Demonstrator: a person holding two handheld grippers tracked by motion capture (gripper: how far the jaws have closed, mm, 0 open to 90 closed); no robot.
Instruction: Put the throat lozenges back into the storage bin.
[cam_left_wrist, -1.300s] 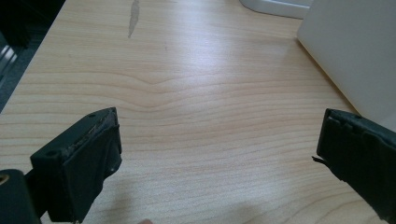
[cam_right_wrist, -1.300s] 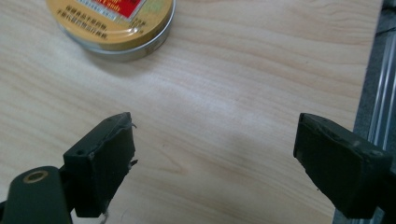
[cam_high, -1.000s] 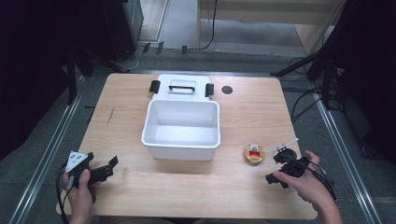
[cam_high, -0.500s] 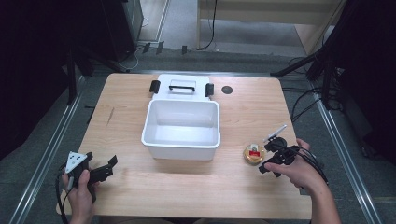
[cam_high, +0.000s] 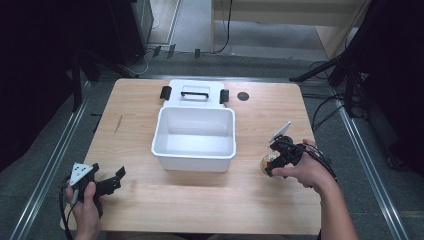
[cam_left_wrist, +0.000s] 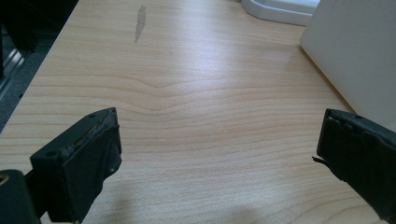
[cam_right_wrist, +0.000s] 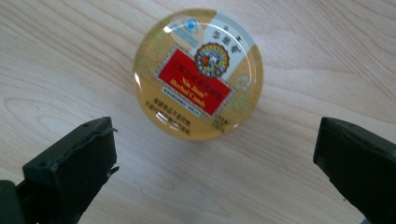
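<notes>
Pale grained wooden table (cam_high: 200, 210) bears round glossy tin (cam_right_wrist: 198, 74)

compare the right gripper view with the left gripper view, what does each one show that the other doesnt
Right gripper view alone: a round gold tin with a red label, lying flat on the wood just beyond the open right gripper.

Left gripper view alone: the white bin wall at right, a corner of the white lid behind it, and a grey scuff on the wood, ahead of the open left gripper.

Both: the wooden table and two black jaws spread wide.
</notes>
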